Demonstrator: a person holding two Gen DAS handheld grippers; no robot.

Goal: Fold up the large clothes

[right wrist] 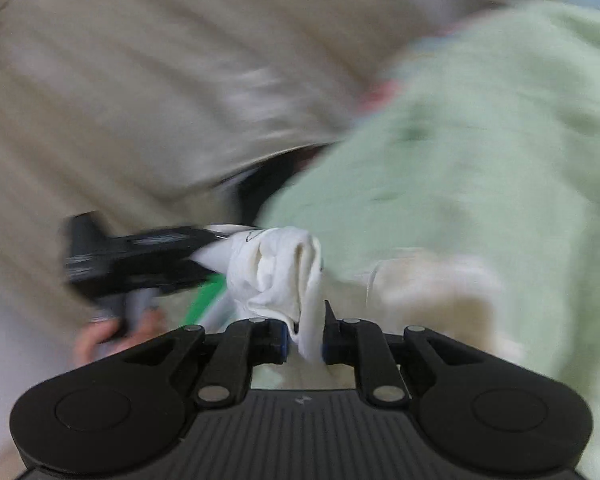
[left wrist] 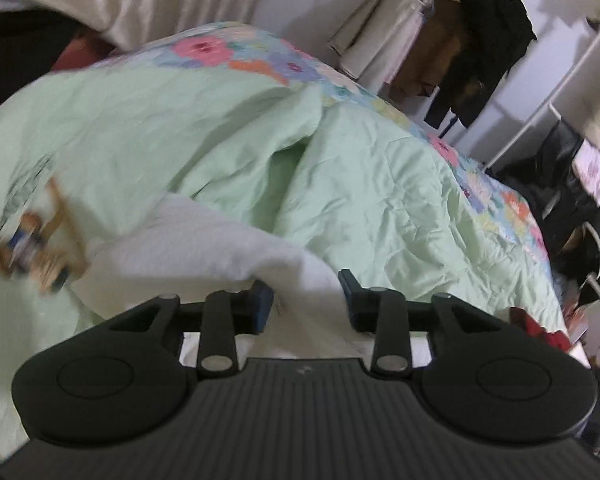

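A white garment lies on a bed covered by a pale green quilt. My left gripper has its jaws around a fold of the white cloth that passes between them. In the right wrist view my right gripper is shut on a bunched edge of the same white garment. The other gripper shows there as a blurred black shape at the left, with a hand below it, touching the same bunch. A printed picture on the garment shows at the left.
A beige curtain hangs behind the bed. A clothes rack with dark garments stands past the bed's far side, with bags and a red item at the right. The quilt's floral border runs along the far edge.
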